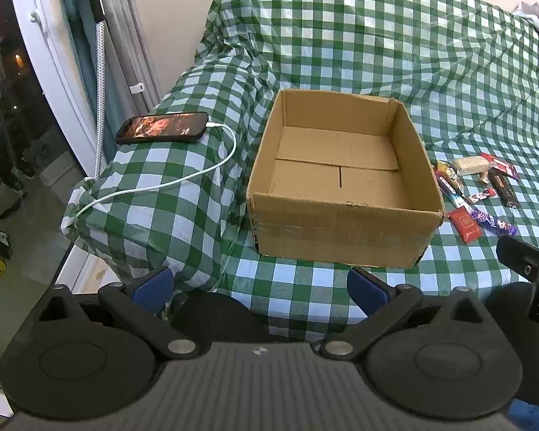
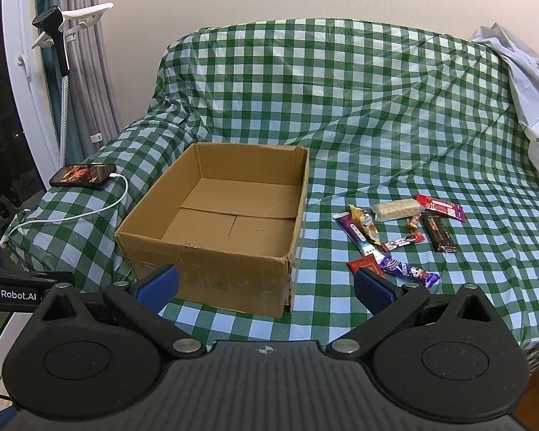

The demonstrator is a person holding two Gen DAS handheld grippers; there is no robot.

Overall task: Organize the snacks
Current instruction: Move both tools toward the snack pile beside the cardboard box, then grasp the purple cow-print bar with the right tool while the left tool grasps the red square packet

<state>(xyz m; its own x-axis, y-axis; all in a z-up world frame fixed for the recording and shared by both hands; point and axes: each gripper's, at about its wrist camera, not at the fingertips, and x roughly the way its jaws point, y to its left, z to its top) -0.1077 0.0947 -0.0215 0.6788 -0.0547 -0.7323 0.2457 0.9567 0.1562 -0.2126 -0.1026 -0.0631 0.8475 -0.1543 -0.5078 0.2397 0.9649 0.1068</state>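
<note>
- Left wrist view: left claw (image 1: 260, 285) low in frame, blue pads spread wide, nothing between them.
- Cardboard box (image 1: 345, 231) sits mid-frame on the checked green-and-white cover (image 1: 359, 36) over a sofa; flaps up, inside bare.
- Snacks lie in a loose cluster just right of the box, on the cover, none in the box.
- Cluster in this view: red packet (image 1: 465, 224) nearest the box corner, purple wrapper (image 1: 494, 222) touching it, pale bar (image 1: 471, 165) further up, dark bar (image 1: 505, 188) at right.
- Phone (image 1: 161, 127) with lit screen on the covered armrest, left of centre; white cable (image 1: 183, 179) runs from it down the armrest.
- Part of the other claw's black body shows at the right edge.
- Right wrist view: right claw (image 2: 266, 287) low in frame, pads wide apart, holding nothing.
- Box left of centre here, snacks right of centre, well apart from the phone at far left.
- Right blue pad (image 2: 372, 289) overlaps the red packet's lower edge in the picture; contact cannot be told.
- Long blue-white stick (image 2: 355, 233) and a gold-ended wrapper (image 2: 364, 222) lie side by side, closest to the box wall.
- Small red-and-white stick (image 2: 402, 242) in the middle of the cluster, red flat pack (image 2: 440, 207) at its upper right.
- Grey-white cloth (image 2: 531, 82) draped at upper right of the sofa.
</note>
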